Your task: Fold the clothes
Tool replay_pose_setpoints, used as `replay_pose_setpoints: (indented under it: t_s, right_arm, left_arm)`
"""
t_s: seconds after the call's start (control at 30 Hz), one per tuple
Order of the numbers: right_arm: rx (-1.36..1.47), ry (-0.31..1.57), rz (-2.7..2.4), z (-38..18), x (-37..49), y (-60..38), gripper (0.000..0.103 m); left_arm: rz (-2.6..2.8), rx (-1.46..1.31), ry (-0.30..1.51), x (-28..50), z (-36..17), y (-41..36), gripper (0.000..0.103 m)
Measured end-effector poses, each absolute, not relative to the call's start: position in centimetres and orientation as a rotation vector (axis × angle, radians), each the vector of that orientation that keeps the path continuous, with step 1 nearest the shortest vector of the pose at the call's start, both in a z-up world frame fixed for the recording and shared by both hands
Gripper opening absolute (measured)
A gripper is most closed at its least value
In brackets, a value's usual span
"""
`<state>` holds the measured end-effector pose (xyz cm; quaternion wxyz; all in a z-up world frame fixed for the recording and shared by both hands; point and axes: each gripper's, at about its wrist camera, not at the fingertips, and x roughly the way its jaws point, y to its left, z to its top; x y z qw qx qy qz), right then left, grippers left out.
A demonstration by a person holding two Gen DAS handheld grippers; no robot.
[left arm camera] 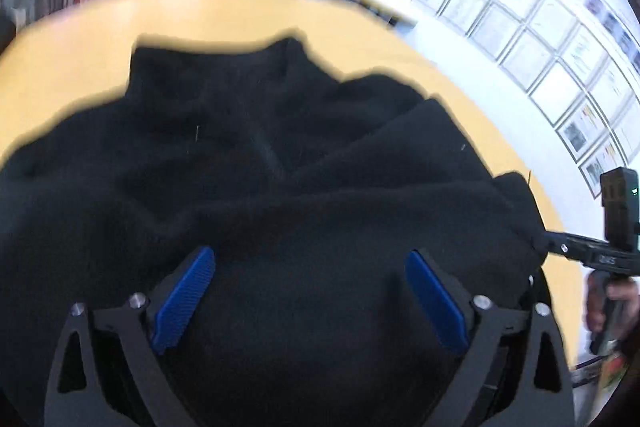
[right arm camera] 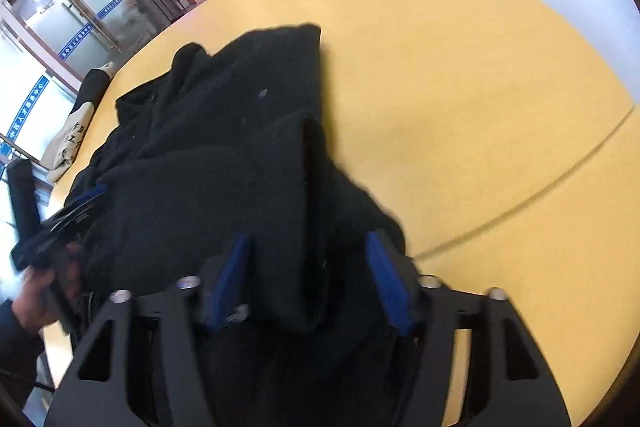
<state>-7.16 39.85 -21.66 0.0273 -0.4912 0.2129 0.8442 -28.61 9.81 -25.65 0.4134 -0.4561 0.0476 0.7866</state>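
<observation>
The thick black fleece garment [right arm camera: 224, 155] lies bunched on the yellow wooden table [right arm camera: 480, 87]; it looks soft, limp and bulky, best pinched at a hem; both the left gripper [left arm camera: 308, 299] and right gripper [right arm camera: 308, 279] gape, released, seemingly over cloth.

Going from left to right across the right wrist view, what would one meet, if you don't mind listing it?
Left gripper at the garment's edge → black garment → bare yellow table.
</observation>
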Motion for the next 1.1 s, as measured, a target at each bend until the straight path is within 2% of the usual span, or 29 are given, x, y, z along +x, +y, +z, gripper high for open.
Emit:
replay_pose_setpoints:
  t_s: [0.03,0.1,0.13,0.2,0.3,0.43,0.53,0.67,0.77,0.87,0.97,1.1]
  right_arm:
    - [-1.508,0.636,2.629,-21.4,-6.7,39.2,0.045]
    - [-1.53,0.574,2.651,-21.6,-6.9,37.7,0.021]
    - [-1.55,0.542,2.655,-21.9,-7.1,36.9,0.021]
    - [-1.563,0.542,2.642,-22.3,-7.1,37.0,0.011]
    - [-1.47,0.549,2.673,-21.0,-6.5,37.5,0.008]
    - [-1.548,0.499,2.622,-21.7,-5.2,37.6,0.008]
    - [-1.633,0.553,2.554,-23.2,-5.2,38.0,0.012]
    - [-1.596,0.454,2.577,-20.8,-5.6,37.5,0.043]
    - [-1.502,0.39,2.674,-17.8,-5.7,37.1,0.048]
    - [-1.411,0.321,2.809,-15.1,-6.5,36.1,0.066]
    - [-1.446,0.295,2.917,-15.3,-9.9,34.4,0.068]
    - [-1.669,0.351,2.876,-21.2,-14.9,32.4,0.065]
  left_arm:
    - [1.982,-1.144,0.138,-28.5,-25.7,9.9,0.101]
    - [1.985,-1.145,0.156,-28.2,-25.7,9.9,0.101]
    - [1.983,-1.145,0.154,-28.0,-25.6,9.8,0.101]
    - [1.98,-1.141,0.095,-27.4,-24.5,8.4,0.1]
    - [2.022,-1.042,0.045,-26.0,-22.2,5.9,0.1]
    - [2.052,-1.126,0.171,-25.7,-24.6,4.2,0.1]
    - [2.048,-1.128,0.279,-25.5,-25.4,5.2,0.1]
    - [2.048,-1.123,0.191,-26.3,-25.0,5.7,0.1]
    - [2.055,-1.156,0.15,-27.0,-25.4,5.7,0.1]
    - [2.074,-1.134,0.211,-26.7,-26.0,5.8,0.099]
    - [2.125,-1.122,0.22,-25.3,-25.6,3.8,0.099]
    - [2.192,-1.138,0.234,-23.6,-26.0,-0.4,0.096]
